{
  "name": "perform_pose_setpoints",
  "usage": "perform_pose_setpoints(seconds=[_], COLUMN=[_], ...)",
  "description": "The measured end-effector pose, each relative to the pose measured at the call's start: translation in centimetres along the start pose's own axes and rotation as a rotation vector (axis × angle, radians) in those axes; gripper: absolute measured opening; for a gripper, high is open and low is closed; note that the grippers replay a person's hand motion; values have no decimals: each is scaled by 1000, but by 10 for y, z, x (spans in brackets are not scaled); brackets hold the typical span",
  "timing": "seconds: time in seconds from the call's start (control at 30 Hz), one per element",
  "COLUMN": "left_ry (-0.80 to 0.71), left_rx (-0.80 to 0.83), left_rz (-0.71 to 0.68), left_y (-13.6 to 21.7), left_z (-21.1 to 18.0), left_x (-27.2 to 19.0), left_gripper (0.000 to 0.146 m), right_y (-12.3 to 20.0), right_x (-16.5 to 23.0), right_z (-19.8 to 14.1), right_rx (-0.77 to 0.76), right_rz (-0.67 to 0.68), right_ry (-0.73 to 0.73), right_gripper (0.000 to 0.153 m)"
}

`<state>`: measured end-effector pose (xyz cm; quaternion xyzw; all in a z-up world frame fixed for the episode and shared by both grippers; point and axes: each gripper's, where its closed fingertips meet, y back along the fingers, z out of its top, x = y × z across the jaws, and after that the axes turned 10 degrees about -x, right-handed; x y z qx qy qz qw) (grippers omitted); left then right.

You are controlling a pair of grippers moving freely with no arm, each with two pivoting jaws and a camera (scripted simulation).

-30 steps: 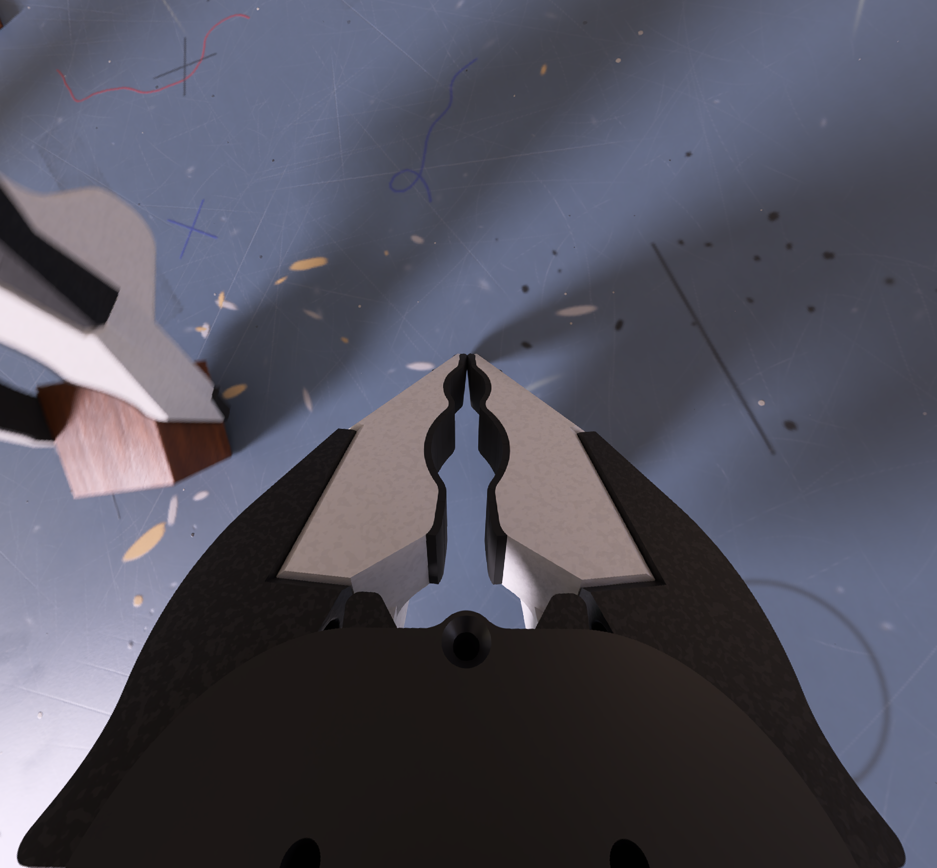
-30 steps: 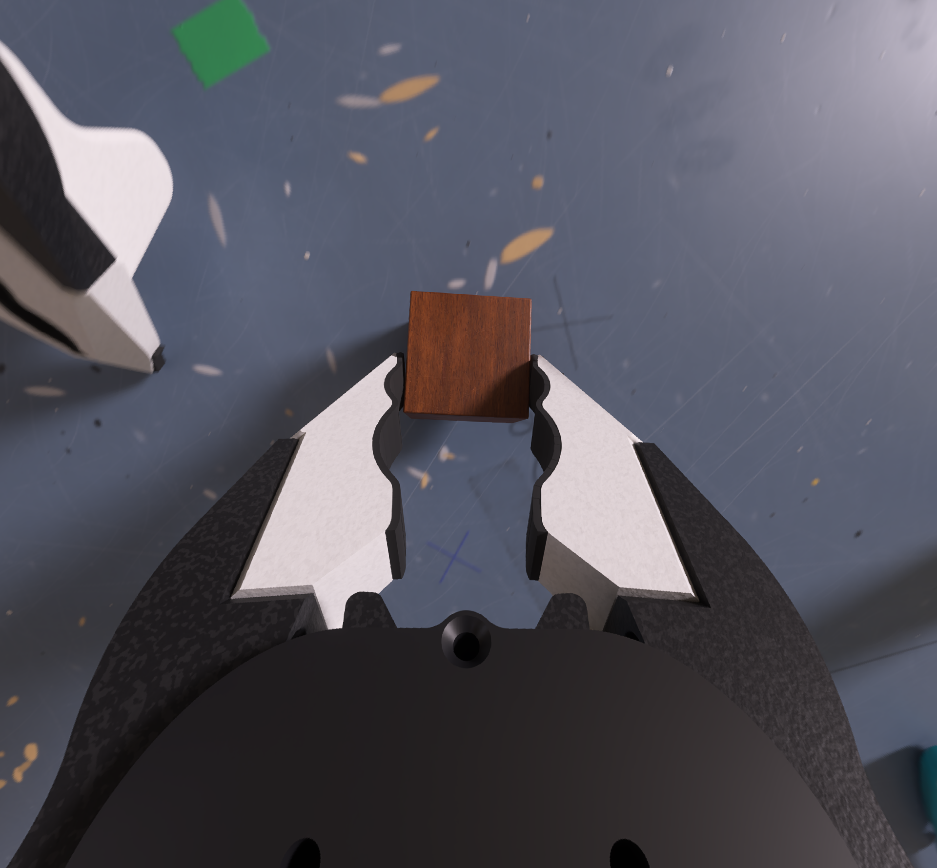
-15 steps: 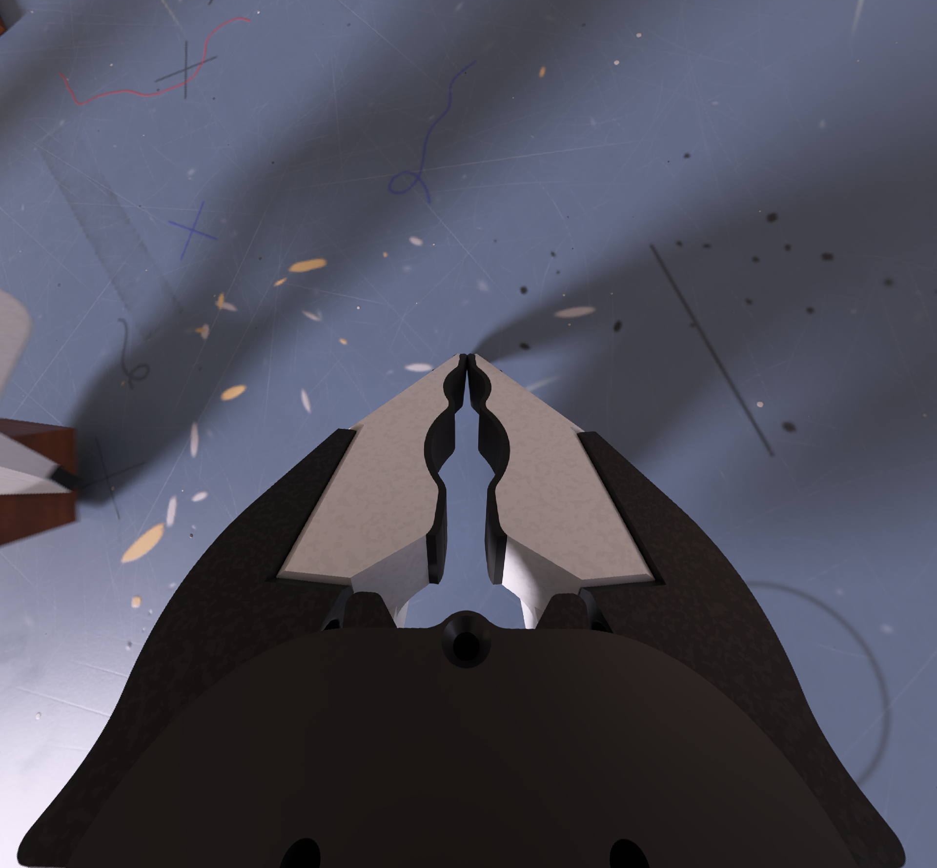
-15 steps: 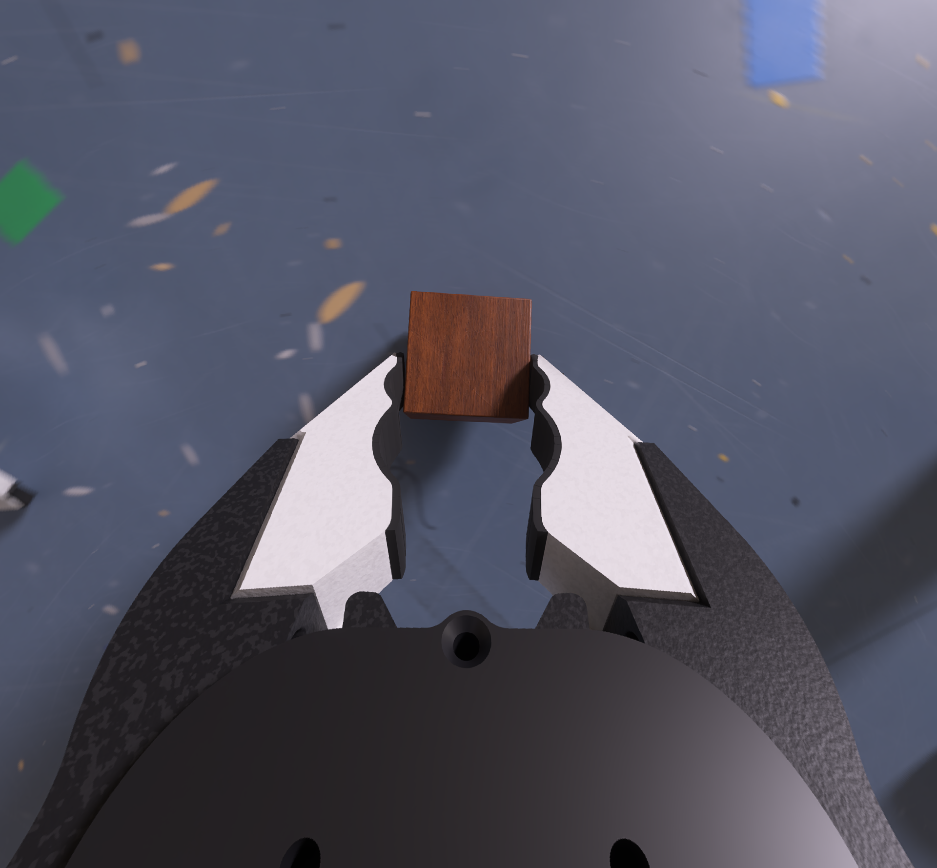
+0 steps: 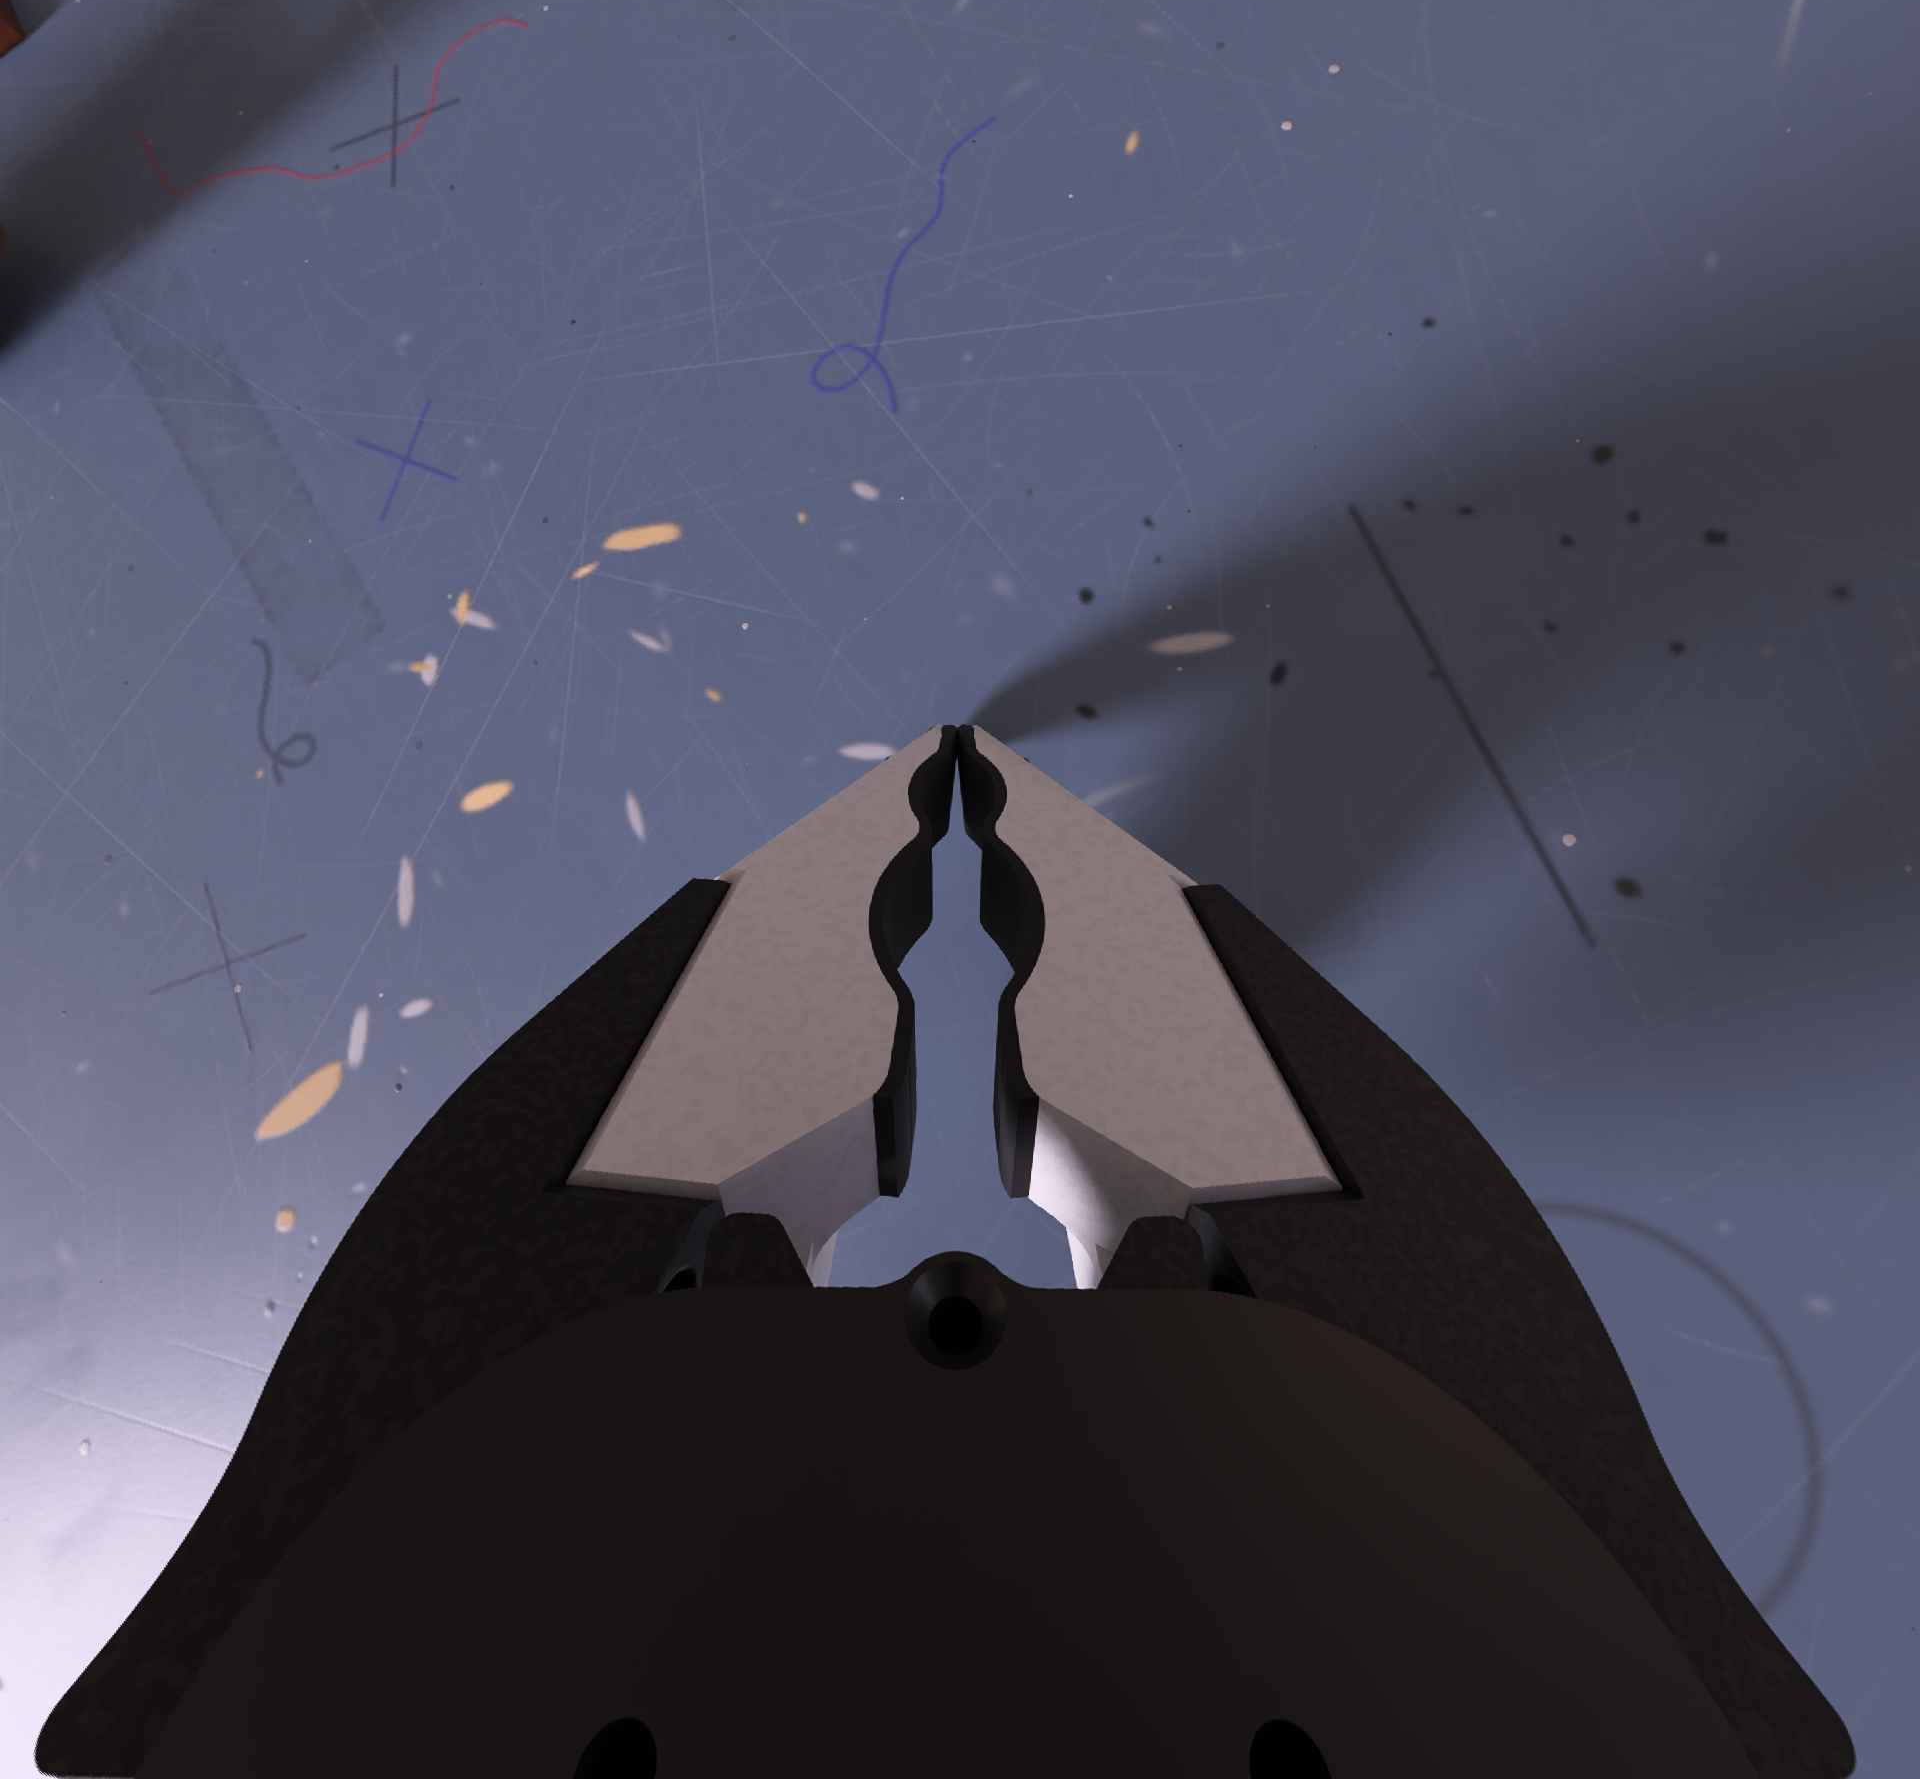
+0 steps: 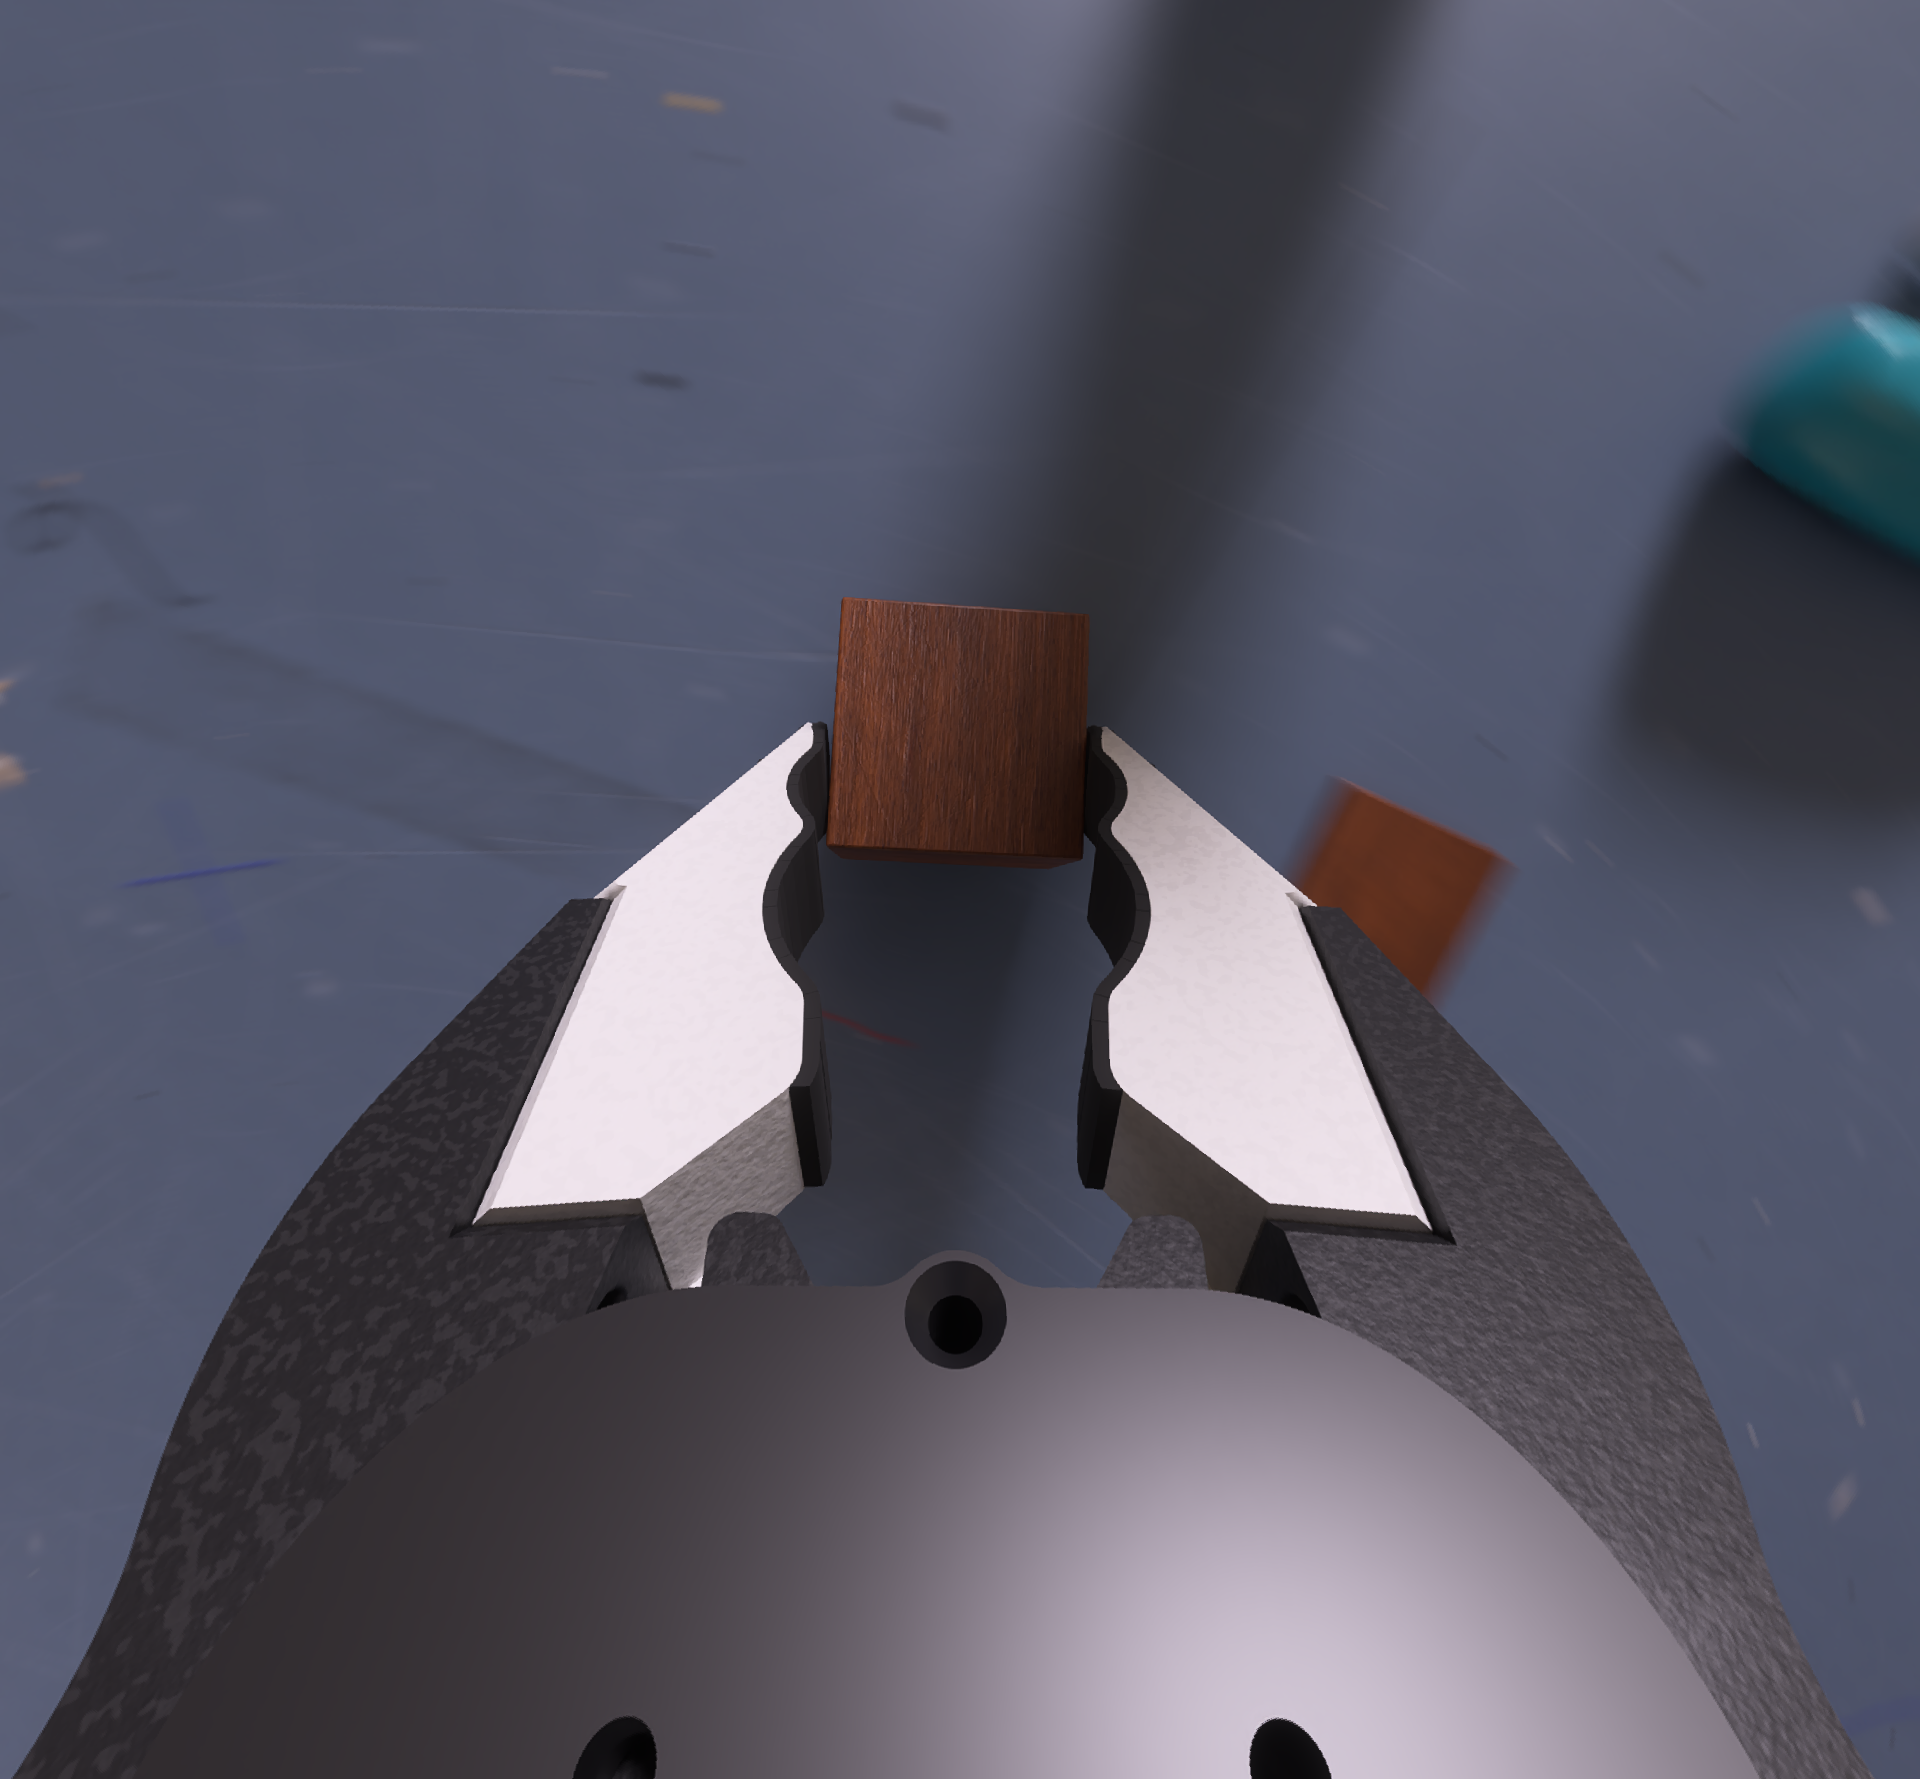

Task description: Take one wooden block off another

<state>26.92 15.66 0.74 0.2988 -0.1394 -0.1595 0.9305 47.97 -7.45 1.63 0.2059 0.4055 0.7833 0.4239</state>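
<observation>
My right gripper [image 6: 956, 742] is shut on a dark brown wooden block [image 6: 958, 732], pinched between its fingertips above the blue-grey table. A second, lighter brown wooden block [image 6: 1397, 882] lies on the table just right of my right finger, blurred and partly hidden behind it. My left gripper [image 5: 956, 732] is shut and empty, its tips touching, over the table. A sliver of a brown block [image 5: 8, 15] shows at the far upper left edge of the left wrist view.
A teal rounded object [image 6: 1829, 441] lies at the right edge of the right wrist view. The table [image 5: 1143, 223] bears scratches, pen marks, dark specks and pale flakes. A broad dark shadow band crosses the table ahead of the right gripper.
The right gripper has carried the block away to the left, out of the left wrist view. Its own view swung: the green and blue patches left, a second block and teal object appeared. The left gripper stayed still.
</observation>
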Motion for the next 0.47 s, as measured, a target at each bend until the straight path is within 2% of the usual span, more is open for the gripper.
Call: perform_pose_setpoints(seconds=[0.03, 0.1, 0.17, 0.37, 0.47], left_ry=[-2, -5, -5, -5, -12], left_rx=[2, 5, 6, 7, 8], left_rz=[4, 11, 14, 10, 14], left_y=[0, 0, 0, 0, 1], left_z=[0, 0, 0, 0, -1], left_x=[0, 0, 0, 0, 1], left_gripper=[0, 0, 0, 0, 0], right_y=[4, 12, 18, 54, 62], right_x=[-24, -29, 10, 162, 183], right_z=[-7, -18, -25, -71, -82], right_rx=[0, 14, 20, 51, 27], right_rz=[-39, -59, -2, 177, 223], right_ry=[-64, -63, 21, 284, 323], right_gripper=[49, 49, 49, 49, 49])
